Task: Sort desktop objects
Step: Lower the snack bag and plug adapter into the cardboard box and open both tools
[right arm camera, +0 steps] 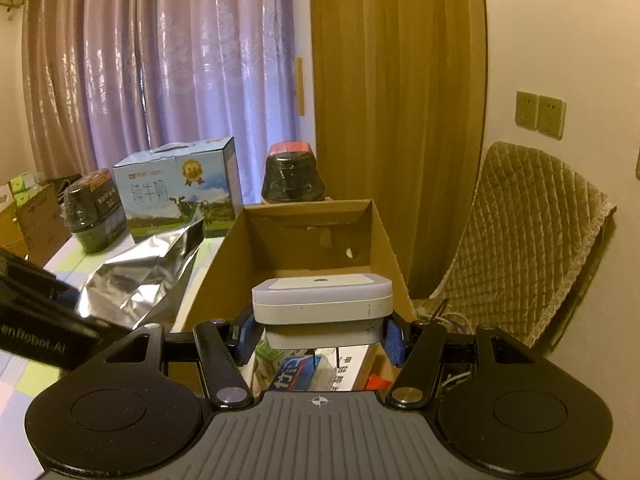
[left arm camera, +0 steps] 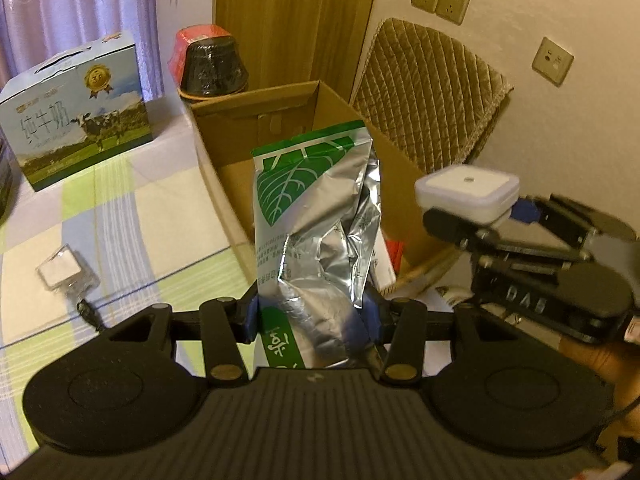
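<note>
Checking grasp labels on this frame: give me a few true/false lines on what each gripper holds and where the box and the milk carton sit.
1. The left gripper grips a foil pouch. True.
2. The right gripper is empty. False: it is shut on a white square device.
3. The cardboard box is closed. False: it is open at the top.
4. The milk carton stands on the table, left of the box. True.
</note>
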Motion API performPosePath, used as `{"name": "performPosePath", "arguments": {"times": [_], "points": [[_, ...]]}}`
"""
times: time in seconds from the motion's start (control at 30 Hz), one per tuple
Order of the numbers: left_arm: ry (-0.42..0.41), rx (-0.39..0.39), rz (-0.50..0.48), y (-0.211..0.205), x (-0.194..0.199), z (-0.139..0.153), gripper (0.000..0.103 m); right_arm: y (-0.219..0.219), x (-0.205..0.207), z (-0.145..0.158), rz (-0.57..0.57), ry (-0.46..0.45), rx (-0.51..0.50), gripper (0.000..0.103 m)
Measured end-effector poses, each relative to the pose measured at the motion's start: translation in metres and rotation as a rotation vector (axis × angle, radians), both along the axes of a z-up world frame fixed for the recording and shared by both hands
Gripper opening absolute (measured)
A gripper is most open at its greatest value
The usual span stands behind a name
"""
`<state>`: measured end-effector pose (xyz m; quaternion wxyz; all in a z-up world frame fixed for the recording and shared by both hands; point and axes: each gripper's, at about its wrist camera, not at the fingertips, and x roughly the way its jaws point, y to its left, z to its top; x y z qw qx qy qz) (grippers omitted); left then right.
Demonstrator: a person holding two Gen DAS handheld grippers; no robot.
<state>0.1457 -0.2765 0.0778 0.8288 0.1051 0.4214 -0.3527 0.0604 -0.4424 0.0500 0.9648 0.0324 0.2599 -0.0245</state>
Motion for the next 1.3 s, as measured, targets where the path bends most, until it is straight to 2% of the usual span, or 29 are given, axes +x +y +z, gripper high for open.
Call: {"name": "performPosePath", "arguments": {"times": [0.4,0.83,0.93,0.97,1.3], "points": [[0.018,-0.011,-0.005,-0.038,0.029,-0.006,0.044,-0.021,0.030,-0.006,-0.003,0.007,-0.001,0.057],[0.038,-0.041,0.026,-0.048,0.057,-0.014,0.044,-0.035,0.053,-0.008,-0.021,0.005,0.001,0.057],[0.037,-0.065,0.045,-0.053,0.066,-0.014,0.050,-0.039,0.057,-0.008,-0.031,0.006,0.001,0.057],[0.030,-0.071,0.056,-0.054,0.067,-0.014,0.054,-0.039,0.058,-0.008,-0.033,0.007,0.001,0.057],[0.002,-0.100,0.131,-0.015,0.071,-0.011,0.060,-0.035,0.065,-0.018,-0.017,0.022,0.039,0.057]]}}
